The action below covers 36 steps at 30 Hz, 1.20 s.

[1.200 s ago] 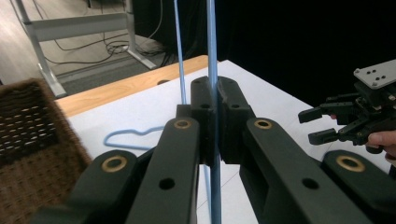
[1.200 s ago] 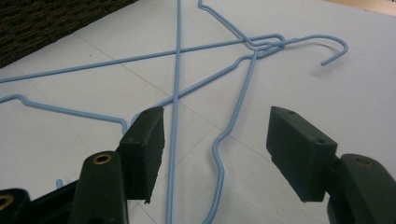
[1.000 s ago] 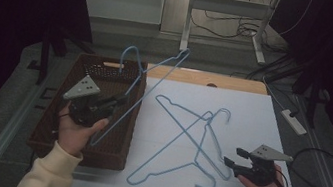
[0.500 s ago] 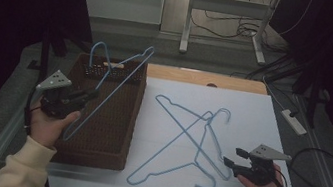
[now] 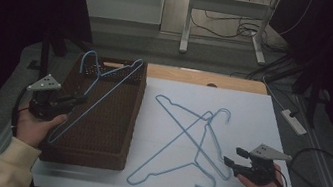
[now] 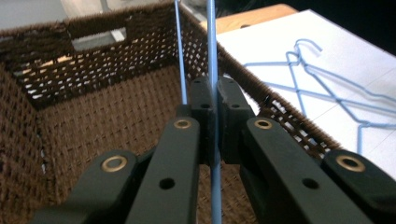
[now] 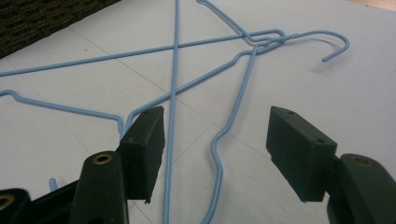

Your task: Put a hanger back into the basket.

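Hanger carried over the basket, two more waiting on the counter.

The left hand-held gripper [image 5: 73, 102], jaws clamped on a blue wire hanger [image 5: 104, 89], has swung from the basket's 3 o'clock rim to its 9 o'clock side and dropped lower, so the hanger now slants across the brown wicker basket [image 5: 94, 155], hook toward 12 o'clock, likely about to be laid inside. The right hand-held gripper [image 5: 233, 157] rests open and empty at 4 o'clock on the white counter [image 5: 262, 114], unmoved, just beside the two crossed hangers [image 5: 188, 137].
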Available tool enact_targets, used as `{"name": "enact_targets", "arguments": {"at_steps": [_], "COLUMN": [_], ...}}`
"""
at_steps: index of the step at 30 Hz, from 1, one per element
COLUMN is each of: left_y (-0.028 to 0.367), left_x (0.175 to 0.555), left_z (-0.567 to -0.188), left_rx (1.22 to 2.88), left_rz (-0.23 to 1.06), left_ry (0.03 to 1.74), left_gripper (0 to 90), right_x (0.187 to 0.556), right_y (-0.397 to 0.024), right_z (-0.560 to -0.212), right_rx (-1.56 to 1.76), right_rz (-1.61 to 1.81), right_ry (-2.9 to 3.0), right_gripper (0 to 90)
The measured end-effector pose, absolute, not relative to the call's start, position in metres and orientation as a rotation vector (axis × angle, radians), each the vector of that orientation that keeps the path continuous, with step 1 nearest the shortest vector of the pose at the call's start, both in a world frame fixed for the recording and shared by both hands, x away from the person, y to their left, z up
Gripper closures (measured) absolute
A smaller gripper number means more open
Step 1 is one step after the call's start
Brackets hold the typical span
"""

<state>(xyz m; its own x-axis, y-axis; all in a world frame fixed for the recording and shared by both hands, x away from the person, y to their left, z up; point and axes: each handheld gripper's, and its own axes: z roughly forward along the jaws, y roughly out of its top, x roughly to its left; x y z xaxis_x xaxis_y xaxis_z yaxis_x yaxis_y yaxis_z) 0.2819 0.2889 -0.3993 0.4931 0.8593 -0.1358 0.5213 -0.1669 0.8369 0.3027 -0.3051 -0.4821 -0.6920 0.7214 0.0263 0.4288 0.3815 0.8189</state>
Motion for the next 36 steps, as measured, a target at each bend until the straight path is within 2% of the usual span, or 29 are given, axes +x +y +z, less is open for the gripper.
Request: {"name": "enact_targets", "arguments": {"at_steps": [13, 21, 30, 36], "left_y": [0.286, 0.287, 0.291, 0.292], "left_x": [0.314, 0.324, 0.339, 0.346], "left_z": [-0.435, -0.45, -0.464, -0.466], "left_rx": [1.974, 2.004, 2.118, 2.16], "left_rz": [0.366, 0.313, 0.359, 0.411], "left_ry": [1.196, 1.229, 1.492, 1.557], "left_gripper": [86.8, 86.8, 86.6, 86.5], "right_x": [0.303, 0.303, 0.303, 0.303], "right_y": [-0.305, -0.304, -0.303, -0.303], "right_z": [-0.483, -0.484, -0.485, -0.485], "right_rx": [1.006, 1.004, 1.0, 0.997], "right_rz": [1.214, 1.214, 1.212, 1.211], "right_ry": [2.321, 2.325, 2.333, 2.335], "right_gripper": [37.8, 37.8, 37.9, 37.8]}}
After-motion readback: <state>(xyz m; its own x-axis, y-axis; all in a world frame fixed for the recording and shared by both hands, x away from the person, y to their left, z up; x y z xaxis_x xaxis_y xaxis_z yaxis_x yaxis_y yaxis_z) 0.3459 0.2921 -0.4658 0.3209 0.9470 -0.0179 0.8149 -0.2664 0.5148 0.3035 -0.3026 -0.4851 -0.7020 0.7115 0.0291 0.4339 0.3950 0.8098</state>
